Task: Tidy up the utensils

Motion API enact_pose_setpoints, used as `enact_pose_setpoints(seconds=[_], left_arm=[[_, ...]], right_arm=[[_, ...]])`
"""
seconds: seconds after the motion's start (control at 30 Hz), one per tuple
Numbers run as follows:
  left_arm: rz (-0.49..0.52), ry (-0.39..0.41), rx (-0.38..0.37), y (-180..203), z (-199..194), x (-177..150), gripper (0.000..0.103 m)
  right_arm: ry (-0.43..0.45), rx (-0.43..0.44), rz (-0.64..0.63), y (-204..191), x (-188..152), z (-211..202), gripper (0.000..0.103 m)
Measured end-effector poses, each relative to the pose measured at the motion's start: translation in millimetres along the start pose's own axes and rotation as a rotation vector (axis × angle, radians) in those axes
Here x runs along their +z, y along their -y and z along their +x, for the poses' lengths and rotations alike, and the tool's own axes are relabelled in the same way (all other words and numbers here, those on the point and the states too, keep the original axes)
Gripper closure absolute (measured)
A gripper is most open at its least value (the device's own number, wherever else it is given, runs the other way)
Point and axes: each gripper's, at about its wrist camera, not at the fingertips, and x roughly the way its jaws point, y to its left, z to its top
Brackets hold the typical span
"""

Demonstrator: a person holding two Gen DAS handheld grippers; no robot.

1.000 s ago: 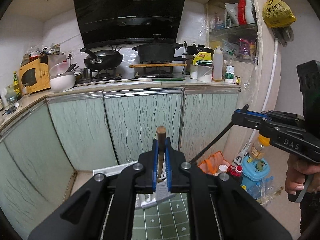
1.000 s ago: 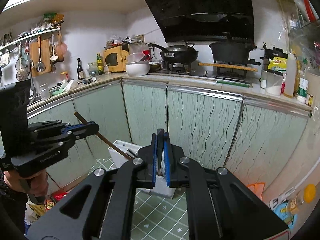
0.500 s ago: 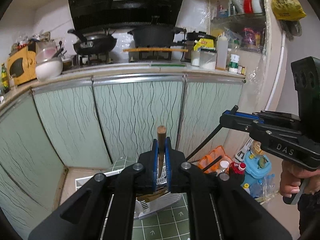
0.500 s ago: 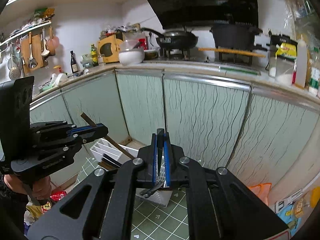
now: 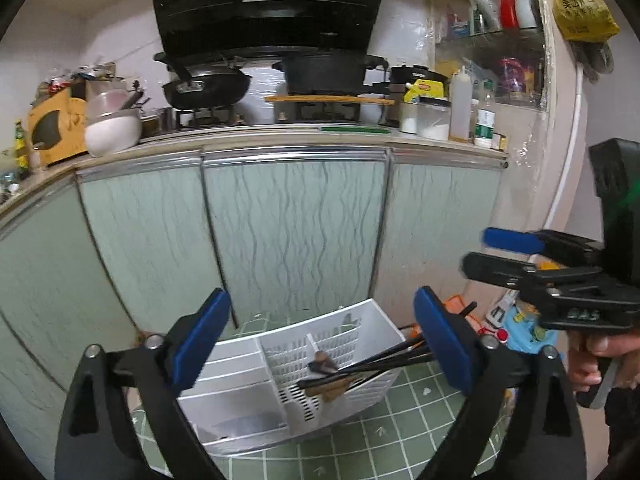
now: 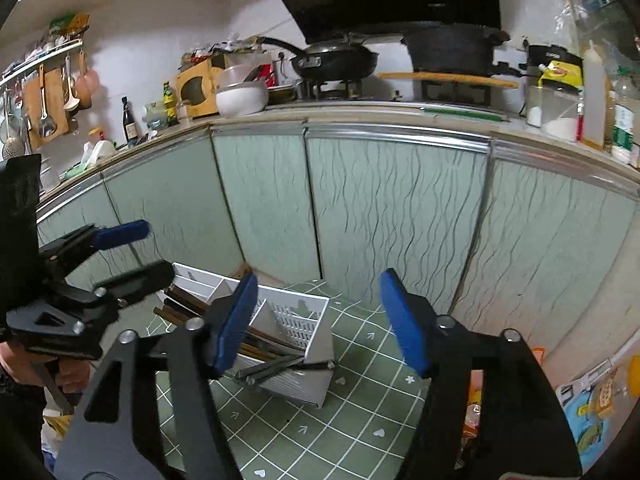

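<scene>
A white utensil caddy (image 5: 376,330) (image 6: 296,322) stands tilted on the green tiled floor. Dark chopsticks (image 5: 384,362) and a wooden-handled piece (image 5: 322,365) lie slanted across its perforated compartment and stick out over its rim. In the right wrist view the same utensils (image 6: 268,364) show below the left pad. My left gripper (image 5: 320,340) (image 6: 158,248) hangs above the caddy, its jaws opening wide, with nothing pressed between the pads. My right gripper (image 6: 320,320) (image 5: 476,250) is beside it, jaws also opening and holding nothing.
Pale green cabinet doors (image 5: 288,232) close off the space right behind the caddy. The counter above carries a wok (image 5: 204,88), a black pot (image 5: 324,72) and a white bowl (image 5: 112,132). An orange bag (image 5: 454,306) and blue plastic items (image 5: 520,328) lie on the floor at the right.
Both grippers were shut, each on a stick-like utensil, and both now stand open. The utensils lie in the caddy. Both grippers have come down closer to it.
</scene>
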Motion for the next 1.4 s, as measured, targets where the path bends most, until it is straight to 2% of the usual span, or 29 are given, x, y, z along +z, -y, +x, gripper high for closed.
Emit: enact_pose_setpoints(seconds=[0.03,0.1,0.13,0.5,0.83,1.2,1.4], left_arm=[[-0.002,-0.001,0.014,-0.9,-3.9,-0.8,0.004],[-0.004,-0.007,0.024,-2.7,-11.6,-2.5,0.004],[-0.004,-0.009,0.027,-3.5,-14.9,-2.9,0.004],[-0.005,-0.005,0.124,4.3,-72.0,-42.0,0.004],[-0.020,0.015,0.200,13.9,-124.2,-90.8,0.004],[-0.047,0.000,0.231,27.2,-150.8,-160.3,0.004],[-0.087,-0.020,0.245,24.2,-157.3,-187.9,0.004]], right_arm=[[0.010,-0.008,0.000,0.1,-1.6,-6.6,0.017],[0.028,-0.024,-0.009,-1.5,-4.4,-17.4,0.009],[0.035,-0.027,-0.020,-3.9,-7.4,-24.6,0.008],[0.021,-0.067,-0.071,-25.2,-50.5,-69.5,0.008],[0.011,-0.095,-0.068,-44.6,-118.9,-105.3,0.008],[-0.028,-0.131,-0.051,-51.7,-195.0,-127.9,0.008],[-0.018,-0.155,-0.049,-53.6,-215.0,-136.9,0.008]])
